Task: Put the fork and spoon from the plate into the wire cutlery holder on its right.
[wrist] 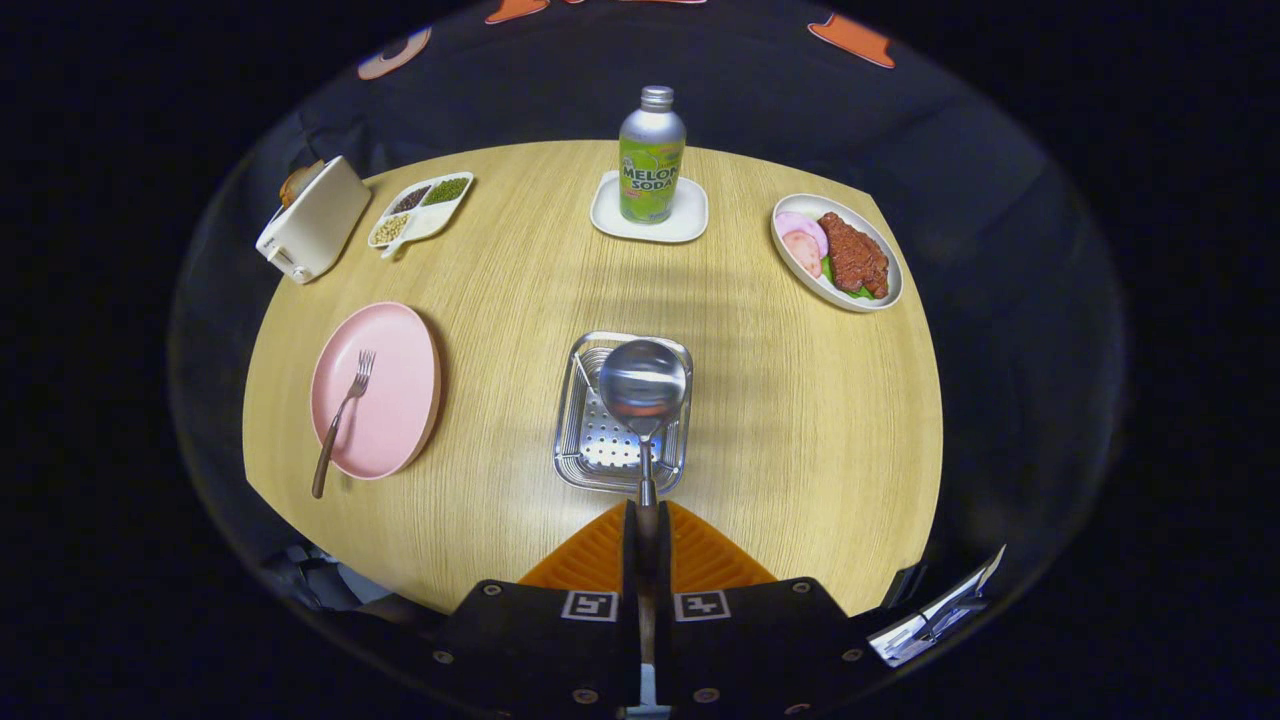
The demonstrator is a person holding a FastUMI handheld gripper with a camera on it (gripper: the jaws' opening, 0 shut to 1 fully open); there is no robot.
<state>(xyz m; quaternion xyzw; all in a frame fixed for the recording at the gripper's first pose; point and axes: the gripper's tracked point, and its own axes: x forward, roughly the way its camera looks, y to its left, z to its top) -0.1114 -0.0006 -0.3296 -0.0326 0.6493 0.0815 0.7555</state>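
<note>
The spoon point(642, 392) is seen clamped by its handle between the fingers point(646, 535), which are pressed together on it from both sides; its long axis runs straight ahead along the fingers, with the bowl at the far end. The bowl is held directly over the wire cutlery holder point(578, 440), a shiny perforated basket standing on the counter point(800, 400) just ahead of the fingers. Whether the bowl is already touching the basket or hangs above it cannot be told. The coming move is judged to turn on this alignment: the holder lies in line with the spoon's axis, so a lowering and a release would seem to be all that is called for. The fork point(340, 420) is found lying on the pink plate point(400, 390), well to the left of the holder, with its tines pointing away and its handle reaching over the near rim of the plate towards the counter's edge. It is untouched, so about half of the task is judged to remain once the spoon is let go.
</note>
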